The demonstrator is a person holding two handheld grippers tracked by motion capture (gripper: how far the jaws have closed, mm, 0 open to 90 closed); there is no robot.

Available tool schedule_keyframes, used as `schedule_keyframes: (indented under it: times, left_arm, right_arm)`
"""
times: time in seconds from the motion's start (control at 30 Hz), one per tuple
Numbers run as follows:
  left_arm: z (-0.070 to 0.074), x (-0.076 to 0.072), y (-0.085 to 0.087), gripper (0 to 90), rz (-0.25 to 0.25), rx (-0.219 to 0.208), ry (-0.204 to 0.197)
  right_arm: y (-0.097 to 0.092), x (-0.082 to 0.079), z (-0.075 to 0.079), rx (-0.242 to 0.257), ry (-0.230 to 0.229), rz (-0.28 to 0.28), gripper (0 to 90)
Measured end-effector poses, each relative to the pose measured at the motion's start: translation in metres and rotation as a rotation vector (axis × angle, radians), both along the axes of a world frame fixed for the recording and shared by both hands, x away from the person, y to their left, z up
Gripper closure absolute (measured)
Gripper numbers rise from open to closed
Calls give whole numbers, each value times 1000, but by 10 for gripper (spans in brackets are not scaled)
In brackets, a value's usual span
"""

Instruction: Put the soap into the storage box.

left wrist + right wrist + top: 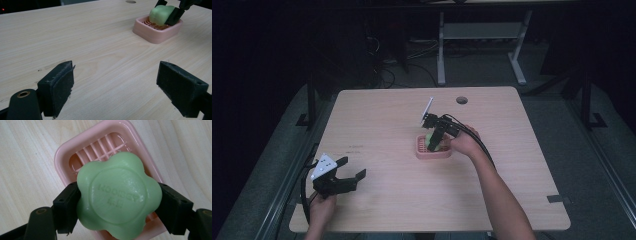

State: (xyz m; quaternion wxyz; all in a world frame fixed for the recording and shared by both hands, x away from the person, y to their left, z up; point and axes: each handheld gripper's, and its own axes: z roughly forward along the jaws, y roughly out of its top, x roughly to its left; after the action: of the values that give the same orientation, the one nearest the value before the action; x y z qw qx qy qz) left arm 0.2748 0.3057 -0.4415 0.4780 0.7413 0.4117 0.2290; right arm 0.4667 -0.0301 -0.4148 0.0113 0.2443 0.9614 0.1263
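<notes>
A green flower-shaped soap (118,196) is pinched between the two black jaws of my right gripper (117,205), just above a pink slatted soap dish (75,152). From the high view the right gripper (435,139) tilts down over the dish (421,151) in the middle of the table. The left gripper view catches the soap (161,14) held over the dish (155,33) at the far right. My left gripper (344,172) hovers open near the table's front left corner, its pads (58,86) wide apart over bare wood.
The light wooden table (377,120) has a round cable hole (461,100) at its back edge. Dark floor, cables and a white desk frame (442,50) lie beyond the table. The person's right forearm (499,195) crosses the right front of the table.
</notes>
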Motion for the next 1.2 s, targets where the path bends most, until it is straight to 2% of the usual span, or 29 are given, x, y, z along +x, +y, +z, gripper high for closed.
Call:
schedule_keyframes:
  times: [0.43, 0.53, 0.7, 0.83, 0.93, 1.2]
  left_arm:
    - [0, 0, 0, 140, -2, 4, -1]
    - [0, 0, 0, 141, -1, 1, -3]
    - [0, 1, 0, 140, -4, 7, -2]
    - [0, 0, -1, 141, -3, 6, -1]
    - [0, 0, -1, 141, -2, 6, -1]
    - [0, 0, -1, 141, -5, 12, -1]
  right_arm:
    - [0, 0, 1, -10, 2, -11, 256]
    - [0, -1, 2, -13, -9, -6, 255]
    - [-4, -1, 7, 20, -9, -18, 251]
    - [-6, -4, 9, 15, -10, -16, 234]
    - [-9, -4, 14, 43, -4, -23, 234]
    - [-15, -5, 19, 62, -9, -33, 226]
